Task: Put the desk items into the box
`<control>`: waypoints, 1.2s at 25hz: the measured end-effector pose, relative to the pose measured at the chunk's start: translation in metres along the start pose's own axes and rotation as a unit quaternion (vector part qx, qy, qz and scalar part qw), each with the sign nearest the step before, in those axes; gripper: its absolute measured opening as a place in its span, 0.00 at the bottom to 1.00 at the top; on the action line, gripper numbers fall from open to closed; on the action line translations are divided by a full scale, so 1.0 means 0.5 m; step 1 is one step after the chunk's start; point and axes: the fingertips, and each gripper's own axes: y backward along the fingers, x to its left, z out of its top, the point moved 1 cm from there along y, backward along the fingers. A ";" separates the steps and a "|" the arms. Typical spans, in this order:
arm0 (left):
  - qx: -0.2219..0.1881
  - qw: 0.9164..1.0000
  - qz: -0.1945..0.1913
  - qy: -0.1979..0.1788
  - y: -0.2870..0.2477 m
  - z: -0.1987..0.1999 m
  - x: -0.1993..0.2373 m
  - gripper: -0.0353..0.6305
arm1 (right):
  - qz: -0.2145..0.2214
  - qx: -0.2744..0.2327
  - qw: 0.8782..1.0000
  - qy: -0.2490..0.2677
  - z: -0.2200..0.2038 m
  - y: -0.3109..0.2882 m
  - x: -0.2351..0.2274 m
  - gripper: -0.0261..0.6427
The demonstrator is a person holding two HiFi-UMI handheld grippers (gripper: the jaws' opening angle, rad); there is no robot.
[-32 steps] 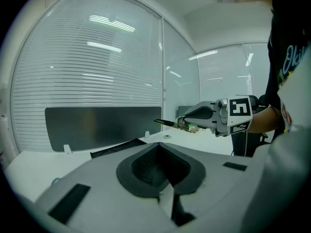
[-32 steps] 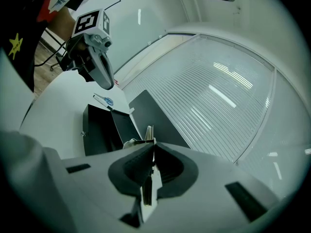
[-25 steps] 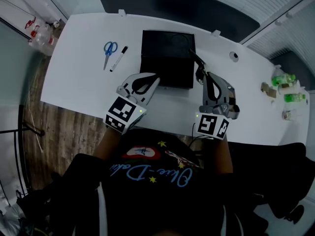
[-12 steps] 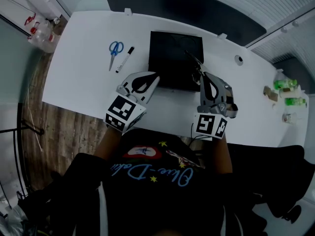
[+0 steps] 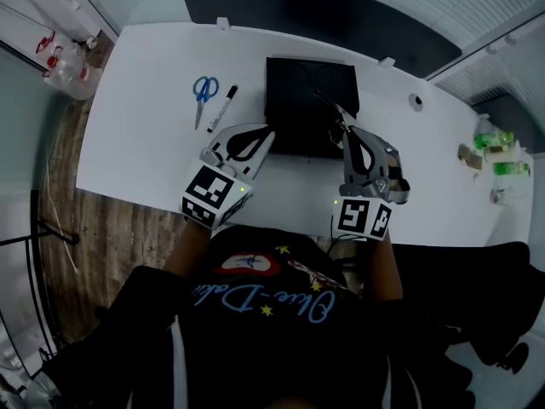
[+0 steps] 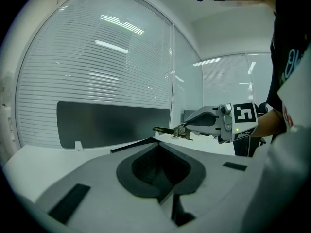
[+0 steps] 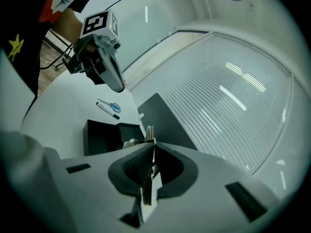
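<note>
An open black box (image 5: 298,100) stands on the white table (image 5: 145,143). My right gripper (image 5: 344,131) is shut on a thin flat item (image 5: 329,109) that pokes out over the box's right front part. In the right gripper view the item (image 7: 149,131) stands edge-on between the pads, with the box (image 7: 102,136) beyond. The left gripper view shows the right gripper (image 6: 188,130) holding it level. My left gripper (image 5: 272,132) is shut and empty at the box's front left corner. Blue scissors (image 5: 203,94) and a black-capped marker (image 5: 224,106) lie left of the box.
Green-labelled bottles (image 5: 496,147) and small things crowd the table's right end. A round grommet (image 5: 415,102) sits right of the box. A dark panel (image 5: 315,11) runs behind the table. More bottles (image 5: 64,58) stand off the left end, above wood flooring (image 5: 119,228).
Both grippers have shifted left relative to the box. The held item, earlier beside the box's right front corner, now reaches over the box's right part. Jaws unchanged.
</note>
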 end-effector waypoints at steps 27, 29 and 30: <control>0.006 1.000 0.022 0.013 0.032 -0.014 0.055 0.06 | 0.049 -0.011 0.999 0.018 0.034 -0.038 0.065 0.06; 0.005 0.999 0.029 0.013 0.027 -0.010 0.052 0.06 | 0.059 -0.017 0.998 0.020 0.029 -0.042 0.069 0.06; 0.005 0.999 0.032 0.013 0.025 -0.009 0.049 0.06 | 0.063 -0.020 0.998 0.021 0.027 -0.044 0.071 0.06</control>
